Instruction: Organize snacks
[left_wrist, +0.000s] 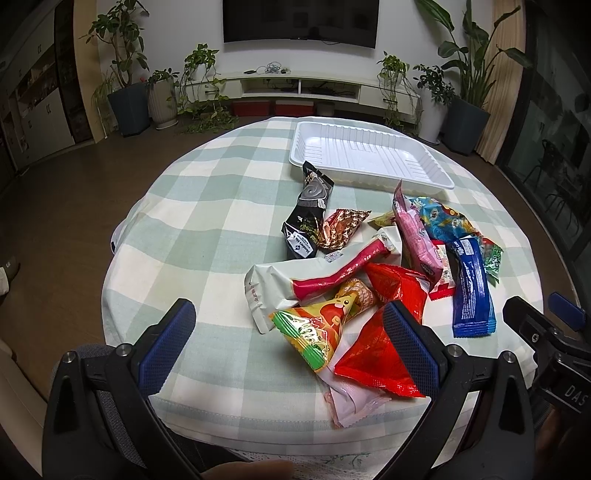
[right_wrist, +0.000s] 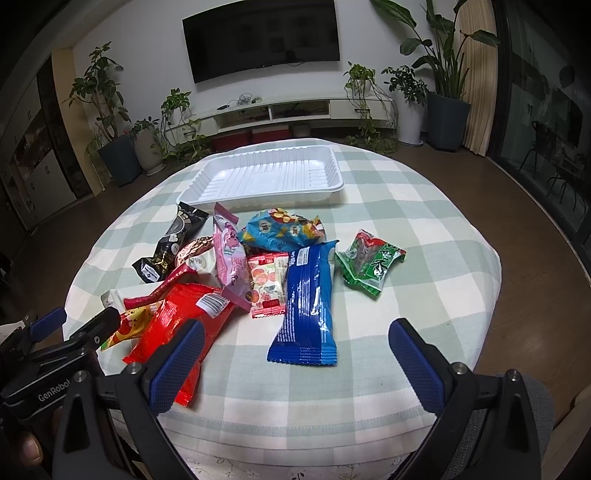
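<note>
A dark television (right_wrist: 260, 38) hangs above a low white cabinet (right_wrist: 280, 110), with potted plants (right_wrist: 110, 122) on both sides.

Both your wrist cameras look forward from the table's near edge, low and close, sharing the snack pile (left_wrist: 369, 258) and white tray (right_wrist: 273, 177).

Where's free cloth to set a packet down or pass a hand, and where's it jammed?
Free: the white tray is empty inside; bare checked tablecloth left of the black packet; right of the green packet; and the near strip between the long blue packet and the right gripper. Crowded: overlapping packets from the black one to the red packet.
</note>
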